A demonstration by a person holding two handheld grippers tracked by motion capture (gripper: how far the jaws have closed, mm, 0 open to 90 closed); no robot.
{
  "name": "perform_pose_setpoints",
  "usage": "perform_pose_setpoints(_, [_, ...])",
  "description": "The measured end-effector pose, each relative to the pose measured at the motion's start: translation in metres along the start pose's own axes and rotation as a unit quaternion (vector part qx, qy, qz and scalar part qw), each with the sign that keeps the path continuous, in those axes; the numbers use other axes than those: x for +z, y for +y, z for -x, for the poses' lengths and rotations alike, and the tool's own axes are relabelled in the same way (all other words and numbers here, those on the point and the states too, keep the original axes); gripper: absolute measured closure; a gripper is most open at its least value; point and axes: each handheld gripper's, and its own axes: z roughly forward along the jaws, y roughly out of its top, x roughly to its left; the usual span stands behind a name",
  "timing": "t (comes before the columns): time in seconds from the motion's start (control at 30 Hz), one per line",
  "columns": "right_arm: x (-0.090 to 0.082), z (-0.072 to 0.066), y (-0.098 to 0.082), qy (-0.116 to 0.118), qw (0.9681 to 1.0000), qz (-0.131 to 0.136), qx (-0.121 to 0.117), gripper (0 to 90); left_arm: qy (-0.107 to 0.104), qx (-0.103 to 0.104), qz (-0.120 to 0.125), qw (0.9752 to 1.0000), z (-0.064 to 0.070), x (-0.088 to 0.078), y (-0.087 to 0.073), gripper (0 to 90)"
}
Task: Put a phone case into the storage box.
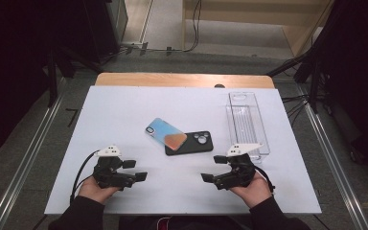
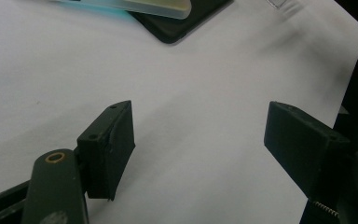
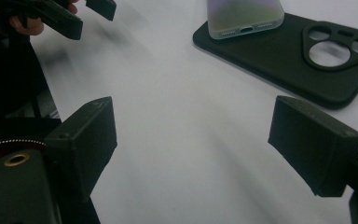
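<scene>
A phone with a blue-to-orange back lies at the middle of the white table, its lower end resting on a black phone case with round camera cut-outs. In the right gripper view the phone overlaps the case at the top. The left gripper view catches the phone's edge and the case's corner. My left gripper sits near the front left, open, pointing right, with nothing between its pads. My right gripper is at the front right, open and empty, pointing left. Its own jaws frame bare table.
A clear plastic box stands at the right of the white table. Beyond the far edge is a wooden strip. Metal rails run along both sides on the floor. The other hand's gripper shows top left in the right gripper view.
</scene>
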Motion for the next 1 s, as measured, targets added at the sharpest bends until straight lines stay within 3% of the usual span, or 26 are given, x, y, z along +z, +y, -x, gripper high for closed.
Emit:
perform_pose_setpoints(0.1, [0.006, 0.000, 0.008, -0.001, 1.0000, -0.006, -0.001, 13.2, -0.001, 0.000, -0.001, 1.0000, 0.000, 0.000, 0.000, 24.9])
perform_pose_setpoints(0.2, [0.011, 0.000, 0.013, 0.003, 1.0000, 0.004, 0.002, 0.0, 0.000, 0.000, -0.001, 1.0000, 0.000, 0.000, 0.000, 24.8])
perform_pose_setpoints(0.33, [0.019, -0.002, 0.020, 0.008, 0.9999, 0.013, -0.002, 0.0, -0.002, 0.001, 0.000, 1.0000, 0.000, -0.001, 0.000, 24.9])
perform_pose_setpoints(0.43, [0.025, -0.004, 0.028, -0.019, 0.9997, -0.003, 0.014, 0.0, -0.001, 0.001, -0.001, 1.0000, 0.000, -0.001, 0.000, 24.8])
perform_pose_setpoints(0.5, [0.027, -0.003, 0.030, -0.020, 0.9997, -0.005, 0.016, 0.0, -0.002, 0.001, 0.000, 1.0000, 0.000, -0.001, 0.000, 24.9])
perform_pose_setpoints(0.53, [0.032, -0.002, 0.033, -0.013, 0.9998, -0.005, 0.014, 0.0, -0.003, 0.000, 0.000, 1.0000, 0.000, -0.001, 0.000, 24.9])
perform_pose_setpoints(1.0, [0.051, 0.006, 0.060, -0.024, 0.9997, -0.002, -0.001, 0.0, -0.005, -0.003, 0.003, 1.0000, -0.001, -0.002, 0.000, 24.8])
